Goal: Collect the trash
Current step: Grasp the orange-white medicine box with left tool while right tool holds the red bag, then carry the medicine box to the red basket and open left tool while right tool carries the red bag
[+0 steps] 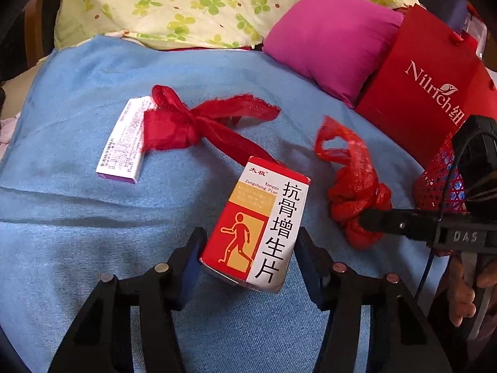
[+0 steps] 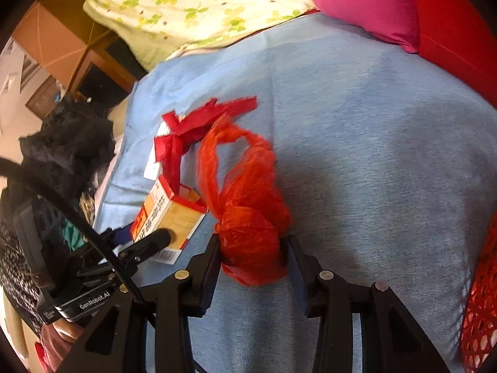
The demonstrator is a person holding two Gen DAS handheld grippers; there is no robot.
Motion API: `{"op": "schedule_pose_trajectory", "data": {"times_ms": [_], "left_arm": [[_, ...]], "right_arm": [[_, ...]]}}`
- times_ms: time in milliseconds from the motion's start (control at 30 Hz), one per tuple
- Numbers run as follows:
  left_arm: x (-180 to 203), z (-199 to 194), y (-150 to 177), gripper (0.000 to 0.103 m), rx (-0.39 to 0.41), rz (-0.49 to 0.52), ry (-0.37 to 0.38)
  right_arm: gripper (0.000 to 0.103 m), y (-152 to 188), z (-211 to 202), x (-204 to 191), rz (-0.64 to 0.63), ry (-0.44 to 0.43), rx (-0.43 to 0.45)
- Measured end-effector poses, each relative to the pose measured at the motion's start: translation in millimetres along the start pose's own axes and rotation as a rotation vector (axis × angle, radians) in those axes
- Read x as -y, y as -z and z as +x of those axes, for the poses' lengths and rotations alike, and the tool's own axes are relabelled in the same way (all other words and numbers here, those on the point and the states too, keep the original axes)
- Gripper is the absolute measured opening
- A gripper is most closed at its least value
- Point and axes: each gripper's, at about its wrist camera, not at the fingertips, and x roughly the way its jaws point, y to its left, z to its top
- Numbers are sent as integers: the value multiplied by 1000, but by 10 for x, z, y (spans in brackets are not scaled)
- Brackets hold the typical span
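Blue blanket (image 1: 77, 233), medicine box (image 1: 257, 227) between spread left hand-held gripper (image 1: 248, 258) (untouched), right hand-held gripper (image 2: 253, 248) clasping red bag (image 2: 248, 217).

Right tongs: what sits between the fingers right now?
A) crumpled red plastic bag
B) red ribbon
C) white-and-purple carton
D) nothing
A. In the right wrist view the right tongs have the crumpled red plastic bag bunched between the fingers, both pads against it; the left wrist view shows one finger pressing into that bag beside the red-and-white medicine box.
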Motion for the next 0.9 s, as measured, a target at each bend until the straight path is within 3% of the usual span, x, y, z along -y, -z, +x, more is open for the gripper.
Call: {"op": "schedule_pose_trajectory", "data": {"times_ms": [267, 533, 700, 900], "left_arm": [[85, -299, 77, 58, 78, -11, -7], [278, -582, 400, 59, 182, -64, -112], [385, -646, 631, 59, 183, -107, -133], [516, -836, 544, 58, 215, -125, -178]], "right_arm": [[39, 10, -140, -86, -61, 0, 53], [39, 25, -463, -174, -135, -22, 151], [39, 40, -736, -195, -182, -34, 241], [39, 125, -1050, -254, -250, -57, 347]]}}
